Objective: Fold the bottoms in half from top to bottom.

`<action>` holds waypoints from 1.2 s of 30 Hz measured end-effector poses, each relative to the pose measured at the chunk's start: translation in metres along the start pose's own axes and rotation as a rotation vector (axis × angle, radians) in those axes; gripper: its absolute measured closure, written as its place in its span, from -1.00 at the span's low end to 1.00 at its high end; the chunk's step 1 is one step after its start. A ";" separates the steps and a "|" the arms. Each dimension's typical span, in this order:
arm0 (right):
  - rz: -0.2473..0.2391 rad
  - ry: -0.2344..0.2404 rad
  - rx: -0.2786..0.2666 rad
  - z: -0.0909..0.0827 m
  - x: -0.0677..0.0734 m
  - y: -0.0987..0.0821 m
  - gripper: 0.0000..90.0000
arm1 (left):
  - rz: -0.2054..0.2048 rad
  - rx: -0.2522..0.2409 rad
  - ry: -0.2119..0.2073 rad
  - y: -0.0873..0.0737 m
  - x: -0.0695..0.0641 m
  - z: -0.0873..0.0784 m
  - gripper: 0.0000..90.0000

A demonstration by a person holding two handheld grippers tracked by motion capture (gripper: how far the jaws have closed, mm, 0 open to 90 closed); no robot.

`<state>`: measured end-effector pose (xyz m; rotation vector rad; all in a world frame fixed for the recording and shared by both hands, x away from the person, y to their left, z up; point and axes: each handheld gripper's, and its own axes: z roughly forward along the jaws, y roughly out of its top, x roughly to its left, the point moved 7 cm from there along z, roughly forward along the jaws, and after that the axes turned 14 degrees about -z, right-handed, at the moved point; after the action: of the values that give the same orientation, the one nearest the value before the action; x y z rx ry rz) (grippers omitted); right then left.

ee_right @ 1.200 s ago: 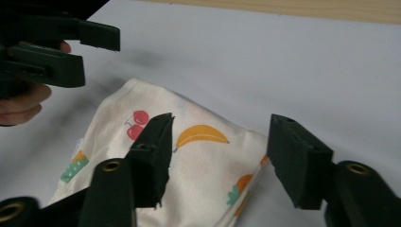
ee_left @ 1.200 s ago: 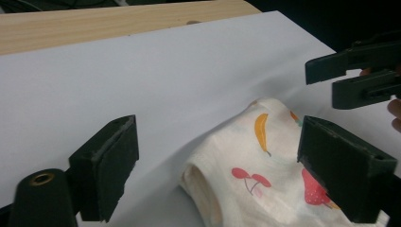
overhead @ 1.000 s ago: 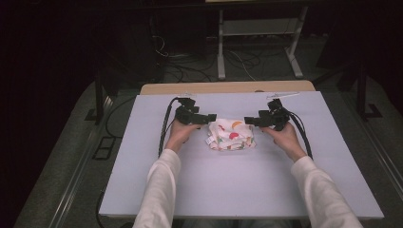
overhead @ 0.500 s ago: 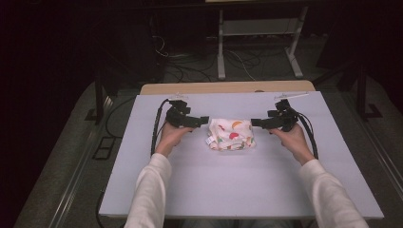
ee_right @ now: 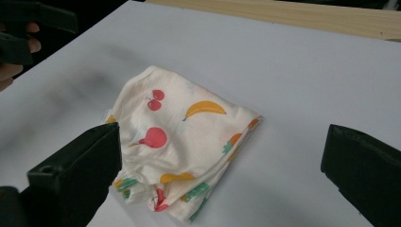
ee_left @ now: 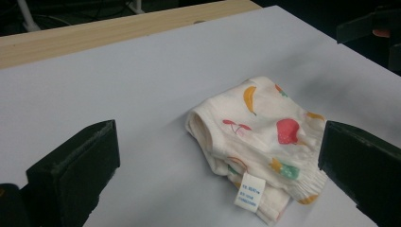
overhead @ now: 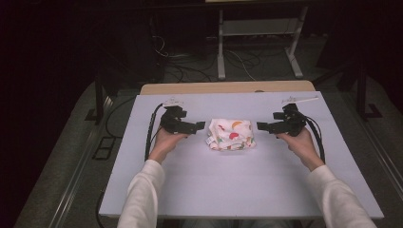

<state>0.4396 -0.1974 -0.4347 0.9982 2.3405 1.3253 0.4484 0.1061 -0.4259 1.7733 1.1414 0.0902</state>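
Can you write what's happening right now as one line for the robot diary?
left gripper: open, beside cloth | right gripper: open, beside cloth | white folded fruit-print cloth: lying free on pale table

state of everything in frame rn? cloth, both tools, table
Fruit-print cloth: folded in a small bundle, flat on the table, label showing, untouched.
Left tool: open, holding nothing, beside the cloth.
Right tool: open, jaws just widened, holding nothing, beside the cloth.
Table: white top, bearing just the cloth.
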 end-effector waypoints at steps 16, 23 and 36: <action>0.003 -0.007 0.000 -0.022 0.010 -0.023 -1.00 | 0.020 0.000 0.000 -0.021 -0.005 -0.024 -1.00; 0.004 -0.007 -0.003 -0.032 0.017 -0.035 -1.00 | 0.036 -0.006 0.005 -0.031 -0.007 -0.034 -1.00; 0.003 -0.029 -0.016 -0.052 0.025 -0.054 -1.00 | 0.047 -0.004 0.004 -0.058 -0.010 -0.050 -1.00</action>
<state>0.3703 -0.2323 -0.4491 1.0094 2.3041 1.3198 0.3795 0.1372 -0.4398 1.7974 1.1020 0.1243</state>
